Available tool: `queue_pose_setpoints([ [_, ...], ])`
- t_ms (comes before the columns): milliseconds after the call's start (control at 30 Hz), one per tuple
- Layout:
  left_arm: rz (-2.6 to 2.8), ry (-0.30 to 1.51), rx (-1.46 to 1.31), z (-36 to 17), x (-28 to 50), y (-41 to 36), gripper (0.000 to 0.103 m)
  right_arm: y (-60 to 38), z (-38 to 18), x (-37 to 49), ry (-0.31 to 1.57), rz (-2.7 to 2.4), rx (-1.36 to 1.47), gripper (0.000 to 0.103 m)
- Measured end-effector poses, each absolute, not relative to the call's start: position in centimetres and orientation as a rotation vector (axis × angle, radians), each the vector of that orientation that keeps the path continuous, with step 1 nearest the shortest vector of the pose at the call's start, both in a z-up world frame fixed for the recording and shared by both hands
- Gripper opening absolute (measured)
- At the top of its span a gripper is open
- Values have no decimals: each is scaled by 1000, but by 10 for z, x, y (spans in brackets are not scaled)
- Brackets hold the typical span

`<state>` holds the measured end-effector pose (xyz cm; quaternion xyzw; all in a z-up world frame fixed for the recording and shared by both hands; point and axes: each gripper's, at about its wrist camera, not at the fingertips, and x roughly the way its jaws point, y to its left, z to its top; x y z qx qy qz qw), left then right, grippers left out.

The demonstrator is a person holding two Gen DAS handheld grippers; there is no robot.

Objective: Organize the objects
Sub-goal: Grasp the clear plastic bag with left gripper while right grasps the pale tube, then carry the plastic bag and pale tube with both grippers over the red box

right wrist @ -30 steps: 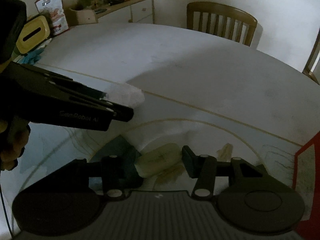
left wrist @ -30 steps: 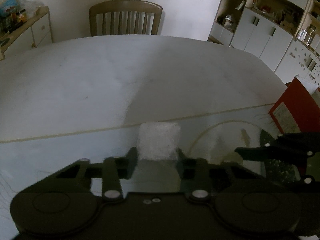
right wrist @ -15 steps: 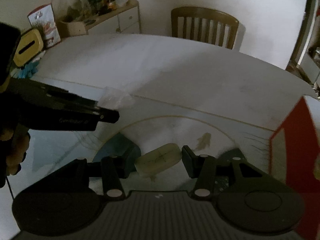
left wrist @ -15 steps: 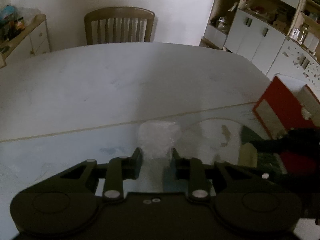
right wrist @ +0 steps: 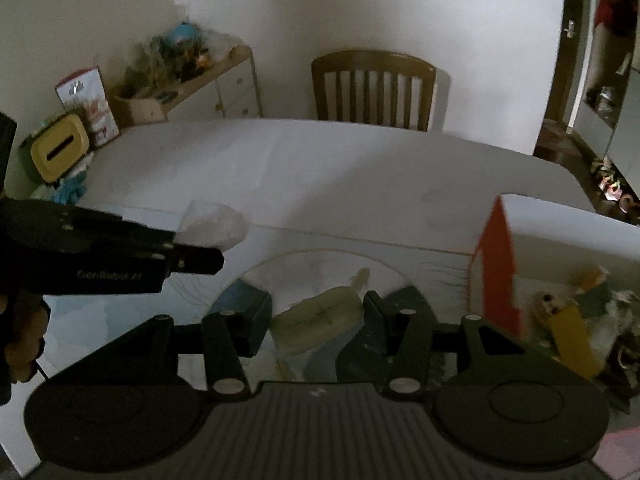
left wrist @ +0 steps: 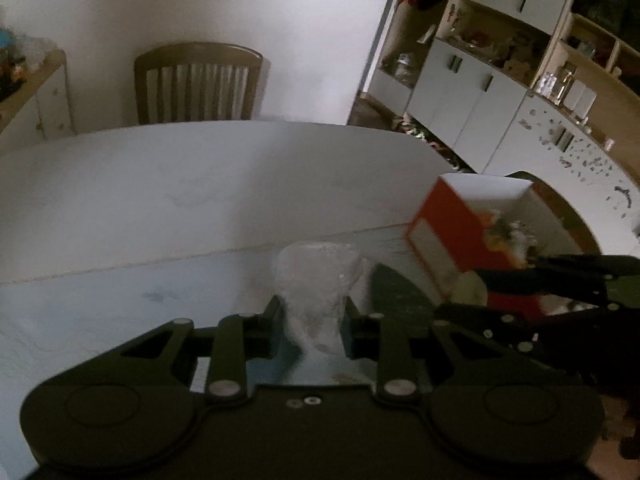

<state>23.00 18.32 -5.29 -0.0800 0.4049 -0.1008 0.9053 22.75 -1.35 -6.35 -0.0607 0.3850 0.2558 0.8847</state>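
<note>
While the left gripper pinches a crumpled clear plastic wrapper and the right gripper clamps a pale oblong bar, either may slip before the red-sided open box at right.

I saw open table ahead to the far chair. The red box blocked my right side.
</note>
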Motion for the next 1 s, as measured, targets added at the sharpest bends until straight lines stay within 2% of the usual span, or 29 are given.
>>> queue_pose_setpoints([
  [500,-291,766,-119,-8,215,87,26,-112,-19,207,739,497,-47,50],
  [1000,-347,773,-78,-15,237,-22,27,-229,-21,219,723,423,-18,50],
])
